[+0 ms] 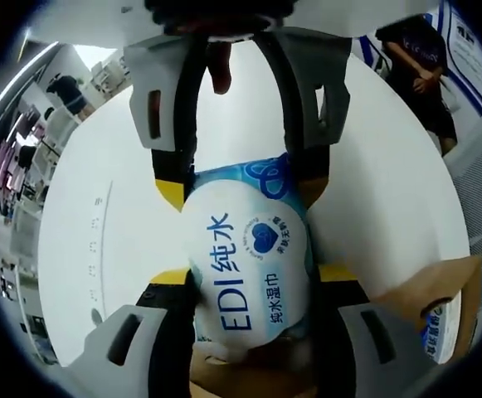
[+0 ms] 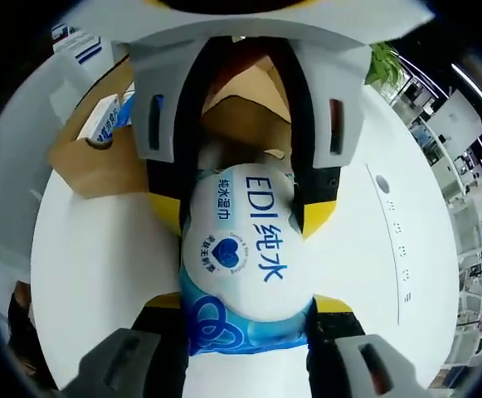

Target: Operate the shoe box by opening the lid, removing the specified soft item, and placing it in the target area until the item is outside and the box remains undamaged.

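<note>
1. Left gripper view: the left hand-held gripper [image 1: 249, 286] is clamped on one end of the wipes pack [image 1: 249, 257], up over the white table [image 1: 116, 207]. The right hand-held gripper [image 1: 228, 178] grips the far end. The box [image 1: 440, 307] sits off to the side.
2. Right gripper view: same pack [image 2: 245, 249] pinched from both ends, with the open box [image 2: 99, 157] behind.

grey gripper [image 1: 249, 274] housings, black jaws, yellow tips

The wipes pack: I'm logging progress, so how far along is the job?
Done: the wipes pack is out of the open brown box, above the white table. In hand: left gripper and right gripper both clamp it from opposite ends. Left: setting it down; the target area isn't identifiable.
</note>
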`<action>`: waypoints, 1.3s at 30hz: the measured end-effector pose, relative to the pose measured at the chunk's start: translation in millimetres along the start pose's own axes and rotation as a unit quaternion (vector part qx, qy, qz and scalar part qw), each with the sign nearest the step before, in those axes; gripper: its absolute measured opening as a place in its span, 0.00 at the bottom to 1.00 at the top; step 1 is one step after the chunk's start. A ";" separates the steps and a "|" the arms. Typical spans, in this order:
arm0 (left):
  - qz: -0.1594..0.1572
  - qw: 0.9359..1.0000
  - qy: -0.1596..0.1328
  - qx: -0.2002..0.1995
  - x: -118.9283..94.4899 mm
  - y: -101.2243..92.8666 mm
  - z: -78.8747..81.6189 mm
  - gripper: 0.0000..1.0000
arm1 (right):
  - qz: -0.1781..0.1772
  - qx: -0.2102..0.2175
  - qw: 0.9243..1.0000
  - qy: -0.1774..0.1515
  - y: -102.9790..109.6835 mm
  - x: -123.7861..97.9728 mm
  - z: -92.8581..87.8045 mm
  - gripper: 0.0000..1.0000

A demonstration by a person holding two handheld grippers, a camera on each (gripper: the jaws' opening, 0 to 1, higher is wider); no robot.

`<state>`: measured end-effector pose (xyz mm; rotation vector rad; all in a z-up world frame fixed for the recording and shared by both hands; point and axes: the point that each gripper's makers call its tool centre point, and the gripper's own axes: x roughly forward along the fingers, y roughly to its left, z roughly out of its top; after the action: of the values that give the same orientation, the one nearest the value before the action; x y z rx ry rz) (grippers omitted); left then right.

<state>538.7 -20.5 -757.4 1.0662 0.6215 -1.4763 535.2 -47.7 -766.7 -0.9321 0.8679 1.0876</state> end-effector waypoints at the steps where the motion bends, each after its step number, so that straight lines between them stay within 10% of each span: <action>1: 0.001 1.000 0.000 0.000 -0.2 -0.4 0.3 0.56 | -0.001 0.000 1.000 0.001 0.7 -0.6 -0.4 0.54; 26: 0.035 0.997 -0.054 -0.037 -61.4 -16.4 33.0 0.64 | -0.065 0.067 0.995 -0.034 1.5 -56.6 25.3 0.56; 39: 0.069 0.975 -0.123 -0.174 -105.5 -29.1 23.8 0.63 | -0.085 0.153 0.980 -0.089 23.3 -77.8 48.7 0.62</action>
<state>497.2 15.8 -659.9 0.6310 0.5890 -1.2942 499.8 -23.6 -682.1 -0.6295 0.7655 0.8462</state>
